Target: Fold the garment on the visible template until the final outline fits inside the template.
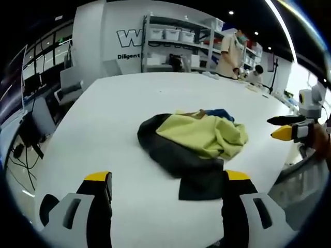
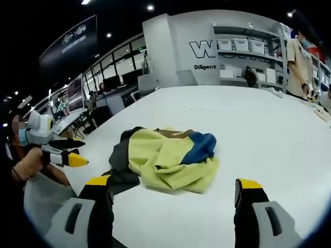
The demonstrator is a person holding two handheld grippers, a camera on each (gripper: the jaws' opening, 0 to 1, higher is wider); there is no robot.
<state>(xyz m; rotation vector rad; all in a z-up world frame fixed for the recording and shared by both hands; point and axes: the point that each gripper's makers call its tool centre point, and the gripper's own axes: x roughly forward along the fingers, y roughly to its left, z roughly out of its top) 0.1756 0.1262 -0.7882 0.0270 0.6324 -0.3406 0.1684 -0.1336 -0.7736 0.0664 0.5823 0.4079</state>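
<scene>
Left gripper view: the garment (image 1: 194, 147) lies crumpled in a heap on the white table (image 1: 119, 108), just beyond this gripper's jaw tips.
Garment colours: mostly pale yellow-green, with a black part wrapped round its near and left side and a small blue patch at the far edge of the heap.
Garment shape: bunched and wrinkled, not flat; a square black flap juts out from the heap towards the left gripper.
Template: I cannot make out any marked outline beneath the garment.
Left gripper (image 1: 168, 183): jaws spread wide, yellow-tipped, gripping nothing, poised just short of the garment's black flap.
Right gripper view: the same garment (image 2: 165, 157) rests on the table (image 2: 258, 124), blue patch on its right, black part trailing off its left side.
Right gripper (image 2: 173, 188): jaws wide apart, empty, close to the garment's near edge without touching it.
Other gripper seen: in the left gripper view the right gripper (image 1: 282, 129) hovers to the right of the garment, its jaws a little parted.
Background: shelving (image 1: 176, 44) with white bins stands well beyond the garment, and a person (image 1: 230, 51) stands by the table's far edge.
</scene>
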